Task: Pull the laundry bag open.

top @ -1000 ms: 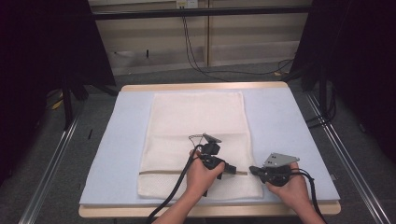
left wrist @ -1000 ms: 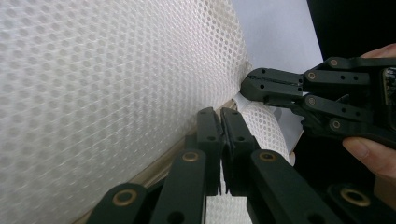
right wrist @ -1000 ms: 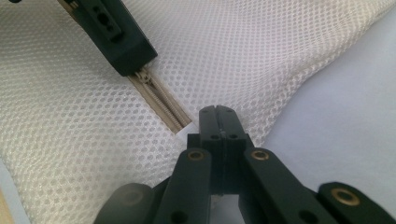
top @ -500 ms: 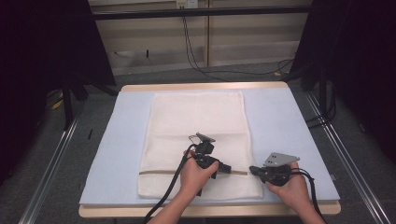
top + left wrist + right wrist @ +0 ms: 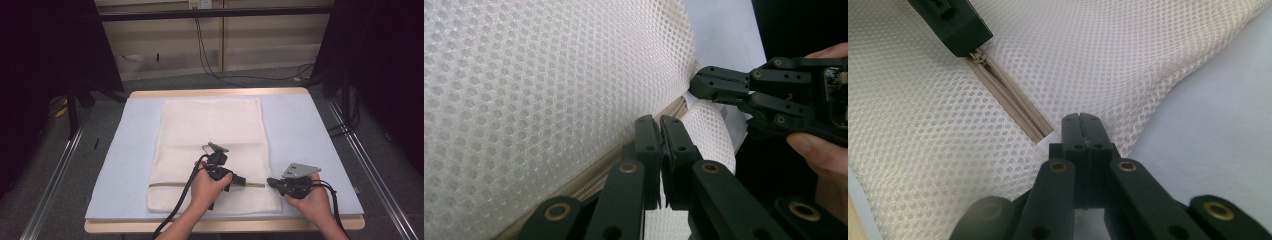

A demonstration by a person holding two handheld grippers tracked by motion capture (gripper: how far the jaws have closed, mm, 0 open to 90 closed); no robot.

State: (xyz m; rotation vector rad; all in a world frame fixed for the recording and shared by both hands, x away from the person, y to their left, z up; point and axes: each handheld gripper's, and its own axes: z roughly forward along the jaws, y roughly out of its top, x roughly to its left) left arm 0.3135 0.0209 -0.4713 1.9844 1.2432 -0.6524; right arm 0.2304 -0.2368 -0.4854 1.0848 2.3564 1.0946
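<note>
The left gripper (image 5: 239, 181) has its jaws pressed together on the zip (image 5: 1010, 107) of the white mesh bag (image 5: 210, 135); in the right gripper view its black tip sits right on the zip slider at the upper end of the beige tape. In its own view the left gripper (image 5: 660, 130) shows the two pads closed with no gap, the zip line running off beneath them to the lower left and mesh bulging just beyond. The left hand (image 5: 207, 187) wraps the gripper body from behind, forearm coming up from the near table edge, the tool pointing level toward the right gripper.

The right gripper (image 5: 270, 182) is just beside it, at the bag's near right edge. Its jaws (image 5: 1083, 131) are shut tight on the edge of the mesh, right beside the closed end of the zip. The right hand (image 5: 310, 192) grips the body from behind and below, the grey plate on top, the tool pointing level toward the left gripper.

Outward from both, the bag lies flat and lengthwise on the pale blue mat (image 5: 310, 135) that covers the table (image 5: 220, 93), stretching away from the grippers toward the far edge.
</note>
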